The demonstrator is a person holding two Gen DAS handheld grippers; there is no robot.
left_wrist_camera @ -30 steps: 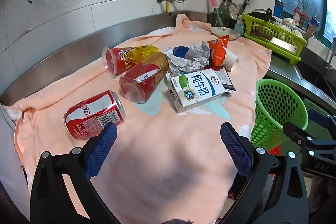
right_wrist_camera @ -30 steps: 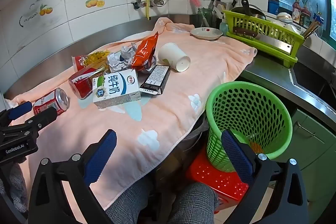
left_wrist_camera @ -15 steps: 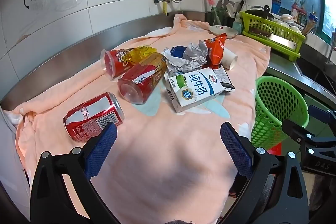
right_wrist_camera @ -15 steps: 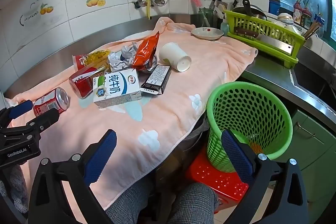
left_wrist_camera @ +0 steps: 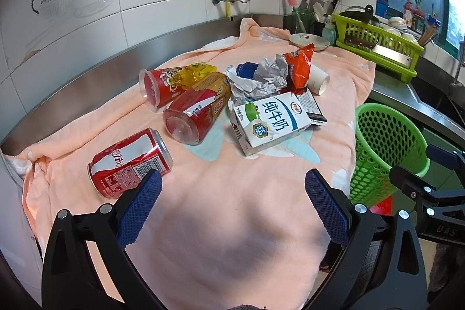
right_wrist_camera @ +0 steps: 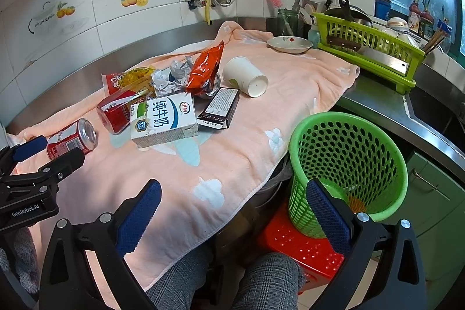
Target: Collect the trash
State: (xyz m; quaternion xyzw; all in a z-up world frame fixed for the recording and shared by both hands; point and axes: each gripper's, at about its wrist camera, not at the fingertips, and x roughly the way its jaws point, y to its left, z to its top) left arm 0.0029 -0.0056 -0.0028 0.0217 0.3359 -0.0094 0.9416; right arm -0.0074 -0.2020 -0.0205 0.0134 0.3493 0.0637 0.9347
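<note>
Both grippers hang spread wide with nothing between the fingers. The left gripper [left_wrist_camera: 232,188] hovers low over the peach towel [left_wrist_camera: 232,237] covering the bench, its left finger pad just beside the red cola can [left_wrist_camera: 129,161] lying on its side. Past the can, the trash sits in a loose heap: a red jar [left_wrist_camera: 193,115] tipped over, a clear cup with red print [left_wrist_camera: 158,86], a milk carton [left_wrist_camera: 270,122] flat on the towel, crumpled grey paper [left_wrist_camera: 261,80], an orange snack bag [left_wrist_camera: 299,66], a dark flat box [right_wrist_camera: 219,108] and a white paper cup [right_wrist_camera: 245,76] on its side. The right gripper [right_wrist_camera: 232,205] hangs off the bench edge, near the green basket [right_wrist_camera: 348,164] standing on a red stool [right_wrist_camera: 299,246].
</note>
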